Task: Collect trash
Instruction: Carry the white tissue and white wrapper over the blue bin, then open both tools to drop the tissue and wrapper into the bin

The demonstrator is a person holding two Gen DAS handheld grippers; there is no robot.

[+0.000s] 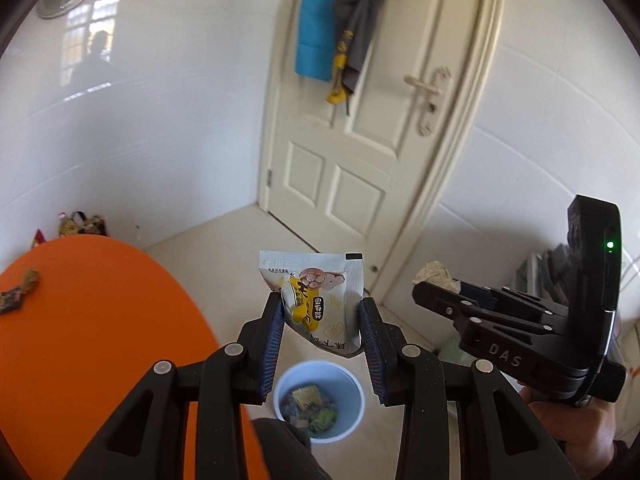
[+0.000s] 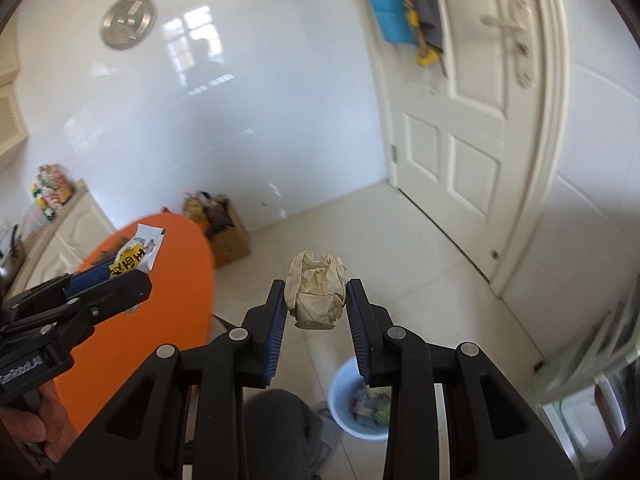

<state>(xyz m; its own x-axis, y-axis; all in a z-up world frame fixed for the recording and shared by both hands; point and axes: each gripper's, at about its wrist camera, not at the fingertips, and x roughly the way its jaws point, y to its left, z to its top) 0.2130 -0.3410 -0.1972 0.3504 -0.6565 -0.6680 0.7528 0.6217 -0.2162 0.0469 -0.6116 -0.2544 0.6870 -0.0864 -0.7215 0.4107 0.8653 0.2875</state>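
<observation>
Now we carry 2 pieces to the bin [image 1: 319, 400]. The left hand-held gripper [image 1: 320, 312] is clamped on a wrapper [image 1: 316, 296], directly above the bin. The right hand-held gripper [image 2: 317, 300] is clamped on a paper ball [image 2: 318, 292], beside it. Next, we judge, each must open over the bin.

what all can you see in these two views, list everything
snack packet: 1, white and yellow, clamped in left hand-held gripper
crumpled paper ball: 1, cream, clamped in right hand-held gripper
trash bin: 1, pale blue, on floor below, wrappers inside
table: 1, orange, left side
scrap: 1, dark, on table
cardboard box: 1, brown, by wall
door: 1, cream, closed
hanging clothes: several, blue, grey, yellow, on door
round disc: 1, silver, on wall
cabinet: 1, cream, far left
person's hand: holding right hand-held gripper
</observation>
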